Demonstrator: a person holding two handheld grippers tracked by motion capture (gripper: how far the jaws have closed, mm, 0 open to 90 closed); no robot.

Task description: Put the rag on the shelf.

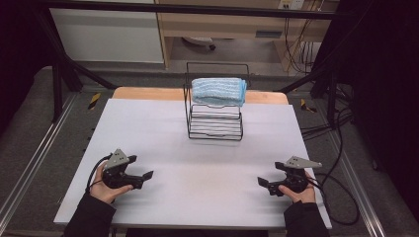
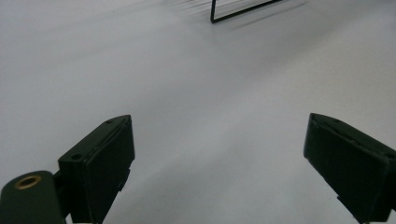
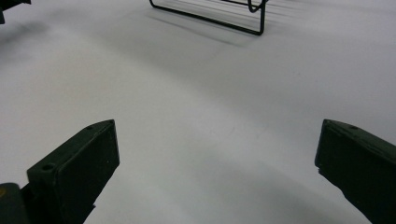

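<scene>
I'm holding the left gripper (image 1: 141, 177) and right gripper (image 1: 267, 185) low near the white table's (image 1: 197, 148) front edge, both gaping wide, empty. The folded light-blue towel (image 1: 219, 91) is sitting atop the black wire rack (image 1: 215, 126), well apart. Looks like the start; reaching forward probably comes next.

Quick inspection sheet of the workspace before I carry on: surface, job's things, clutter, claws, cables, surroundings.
Surface: white table, bare at the near half.
Job's things: folded blue towel on the upper tier of a black wire rack at the far middle.
Clutter: nothing seen.
Claws: left claw and right claw open, hand-held near the front corners, holding nothing.
Cables: a black cable loops off the right edge.
Surroundings: black frame, wooden furniture behind.
</scene>
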